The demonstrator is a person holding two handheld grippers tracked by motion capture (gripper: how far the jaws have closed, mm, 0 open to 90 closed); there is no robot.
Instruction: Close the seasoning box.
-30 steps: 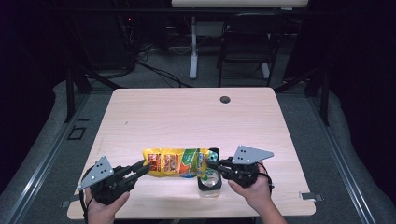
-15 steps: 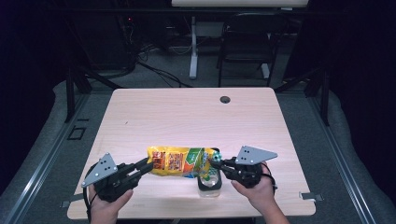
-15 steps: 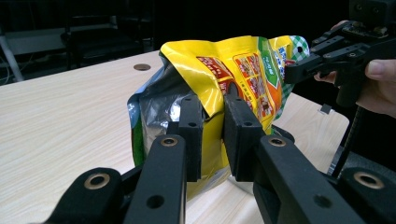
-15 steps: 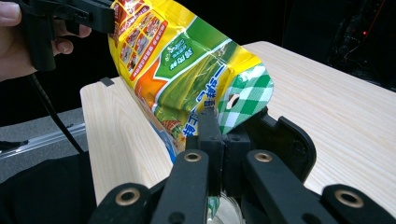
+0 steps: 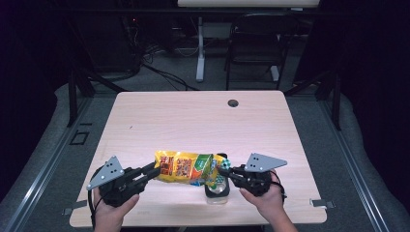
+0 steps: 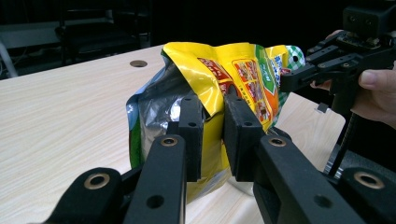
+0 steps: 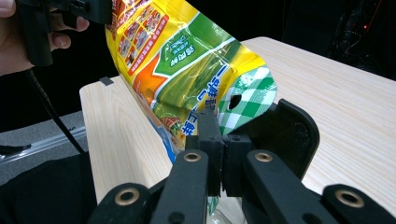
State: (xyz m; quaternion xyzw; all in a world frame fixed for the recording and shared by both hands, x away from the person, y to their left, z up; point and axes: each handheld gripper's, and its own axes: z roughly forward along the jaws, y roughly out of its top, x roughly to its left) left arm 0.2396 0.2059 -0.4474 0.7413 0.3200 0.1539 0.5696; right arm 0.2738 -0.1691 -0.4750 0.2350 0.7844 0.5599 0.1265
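A yellow snack bag [image 5: 186, 168] with green and orange print hangs lengthwise between my two grippers, just above the near edge of the table [image 5: 193, 121]. My left gripper [image 5: 153, 171] is shut on its left end; its pads [image 6: 191, 133] pinch the yellow and silver foil of the bag [image 6: 224, 74]. My right gripper [image 5: 223, 170] is shut on the right end, and its jaws [image 7: 219, 140] clamp the bag [image 7: 187, 70] beside the green-checked corner. Under that end stands a clear container with a black rim [image 5: 217, 192], also the black rim [image 7: 292, 133].
The table has a round cable hole [image 5: 233, 103] at its far edge. A folding chair [image 5: 256, 43] and a table leg [image 5: 200, 53] stand on the floor beyond. The table's near edge lies close under both hands.
My left gripper and the bag's left end have shifted slightly up and to the right. The right gripper has stayed where it was.
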